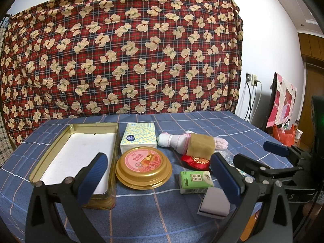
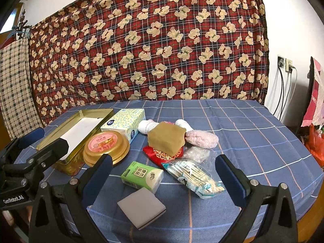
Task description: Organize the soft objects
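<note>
Nearest your grippers lies a grey-white sponge block (image 2: pixel 141 207) with a dark bottom layer, flat on the blue checked tablecloth (image 2: pixel 253 133). Just behind it sits a green tissue pack (image 2: pixel 142 176) printed with Chinese characters you cannot make out clearly. To its right is a clear bag of cotton swabs (image 2: pixel 194 175). Your left gripper body shows "GenRobot.AI" in white in the right wrist view.

Your left gripper (image 1: pixel 160 179) has its jaws spread wide, holding nothing, hovering over the near edge of the table. Your right gripper (image 2: pixel 164 177) is likewise wide apart and empty, framing the sponge and tissue pack.

Farther back, a tan sponge block (image 2: pixel 167 137) rests on a red embroidered pouch (image 2: pixel 162 152). Behind them lie a white rolled sock (image 2: pixel 146 126) and a fluffy pink sock (image 2: pixel 202 138), close together. A crumpled clear plastic bag (image 2: pixel 199 154) lies beside the pouch.

To the left stand a round gold tin (image 2: pixel 106 147) with a pink label, a dotted tissue box (image 2: pixel 125 122), and an open rectangular gold tin (image 1: pixel 81 156) with a white lining
</note>
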A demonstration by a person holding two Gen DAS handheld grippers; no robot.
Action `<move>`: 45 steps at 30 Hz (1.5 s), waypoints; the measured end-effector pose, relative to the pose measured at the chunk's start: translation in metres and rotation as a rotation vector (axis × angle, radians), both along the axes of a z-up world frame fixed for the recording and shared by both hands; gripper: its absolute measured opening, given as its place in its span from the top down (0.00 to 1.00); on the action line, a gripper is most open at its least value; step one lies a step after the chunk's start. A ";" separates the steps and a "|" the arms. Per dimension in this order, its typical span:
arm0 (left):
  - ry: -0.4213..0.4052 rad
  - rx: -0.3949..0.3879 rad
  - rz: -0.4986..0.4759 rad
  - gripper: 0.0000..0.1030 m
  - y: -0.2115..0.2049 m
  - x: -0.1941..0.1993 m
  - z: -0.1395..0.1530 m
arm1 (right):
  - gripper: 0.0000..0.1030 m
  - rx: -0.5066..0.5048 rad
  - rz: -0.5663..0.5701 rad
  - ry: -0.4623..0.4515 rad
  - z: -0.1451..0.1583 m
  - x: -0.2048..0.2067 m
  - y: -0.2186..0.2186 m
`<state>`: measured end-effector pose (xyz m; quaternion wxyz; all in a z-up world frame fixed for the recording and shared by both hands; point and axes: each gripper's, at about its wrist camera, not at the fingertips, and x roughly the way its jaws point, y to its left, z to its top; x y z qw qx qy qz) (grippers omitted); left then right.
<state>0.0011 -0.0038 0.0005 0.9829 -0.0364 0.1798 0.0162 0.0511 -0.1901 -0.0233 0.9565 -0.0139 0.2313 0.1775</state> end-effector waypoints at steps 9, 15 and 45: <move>0.002 0.000 -0.002 0.00 0.000 0.000 0.000 | 0.01 0.000 0.001 0.003 0.003 -0.001 0.002; 0.006 -0.001 0.000 0.00 0.000 0.000 -0.002 | 0.01 -0.002 0.007 0.008 -0.002 0.001 0.001; 0.130 -0.023 -0.008 0.00 0.007 0.020 -0.066 | 0.01 -0.039 0.274 0.140 -0.083 0.002 0.018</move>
